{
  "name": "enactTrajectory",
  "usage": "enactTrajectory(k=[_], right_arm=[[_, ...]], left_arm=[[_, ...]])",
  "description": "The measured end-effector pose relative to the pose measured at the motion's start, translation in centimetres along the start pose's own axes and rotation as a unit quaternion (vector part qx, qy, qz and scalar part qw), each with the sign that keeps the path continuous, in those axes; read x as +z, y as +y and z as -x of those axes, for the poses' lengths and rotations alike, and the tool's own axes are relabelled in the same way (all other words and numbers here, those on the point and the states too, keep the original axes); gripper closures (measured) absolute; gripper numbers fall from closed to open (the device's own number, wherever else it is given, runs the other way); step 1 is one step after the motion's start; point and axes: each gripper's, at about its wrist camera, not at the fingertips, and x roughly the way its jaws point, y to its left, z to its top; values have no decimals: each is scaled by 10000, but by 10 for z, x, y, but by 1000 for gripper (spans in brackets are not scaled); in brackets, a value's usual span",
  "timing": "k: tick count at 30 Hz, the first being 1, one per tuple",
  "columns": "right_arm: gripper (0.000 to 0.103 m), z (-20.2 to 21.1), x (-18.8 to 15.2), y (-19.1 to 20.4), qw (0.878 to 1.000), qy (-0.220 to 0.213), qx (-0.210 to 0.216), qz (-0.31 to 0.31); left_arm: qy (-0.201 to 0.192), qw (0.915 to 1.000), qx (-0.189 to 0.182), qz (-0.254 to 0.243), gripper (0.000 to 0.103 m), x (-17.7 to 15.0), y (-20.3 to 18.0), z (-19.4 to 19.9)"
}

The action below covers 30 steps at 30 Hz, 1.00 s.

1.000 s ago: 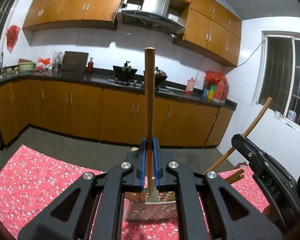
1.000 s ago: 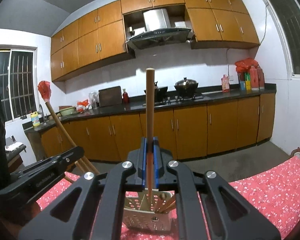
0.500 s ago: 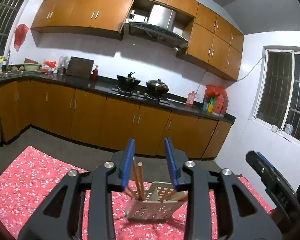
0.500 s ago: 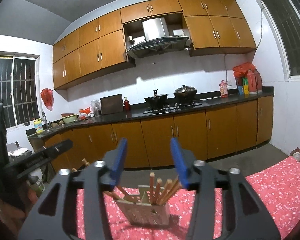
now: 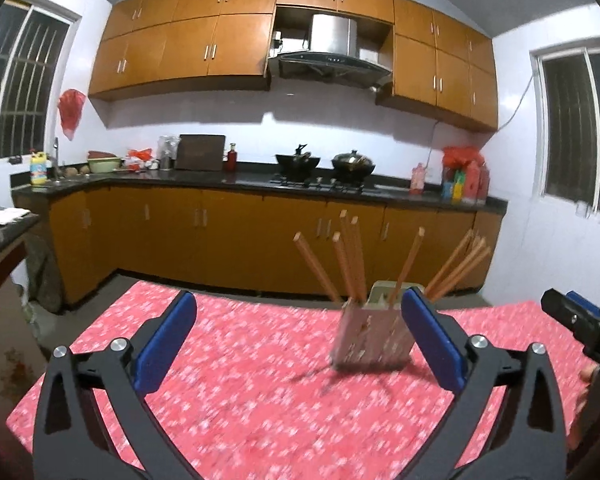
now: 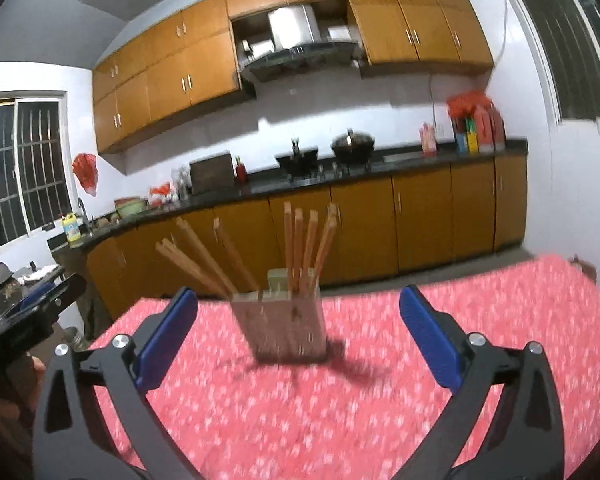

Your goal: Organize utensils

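Opening wide now, left gripper (image 5: 300,344) and right gripper (image 6: 298,340) both, blue pads parted with nothing between them, where a second ago each clamped an upright wooden stick. Pulled back from the utensil holder (image 5: 374,336) since then, so more of the red floral tablecloth (image 5: 240,392) shows. Standing upright on the cloth toward the table's far edge, right of centre in the left wrist view, just left of centre (image 6: 286,328) in the right wrist view. Holding a bundle of wooden chopsticks (image 5: 350,260), lower ends down in the perforated holder, upper ends up. Fanning out: in the left wrist view one stick leaning left, a few near vertical, several slanting right. In the right wrist view (image 6: 300,248) a group tilting left, four close to upright. Blurred, both views.
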Motion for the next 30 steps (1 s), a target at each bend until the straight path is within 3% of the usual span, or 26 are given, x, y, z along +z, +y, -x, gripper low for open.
enactTrajectory(k=[20,30], right_arm=[[4,33,-88,17,9959,460,-412,657],[4,39,-102,15,9948,402,-565,744]], left_arm=[[369,9989,268,-132,2,-78,1,33],[75,9985,361,-405,2,-93,-8,44]])
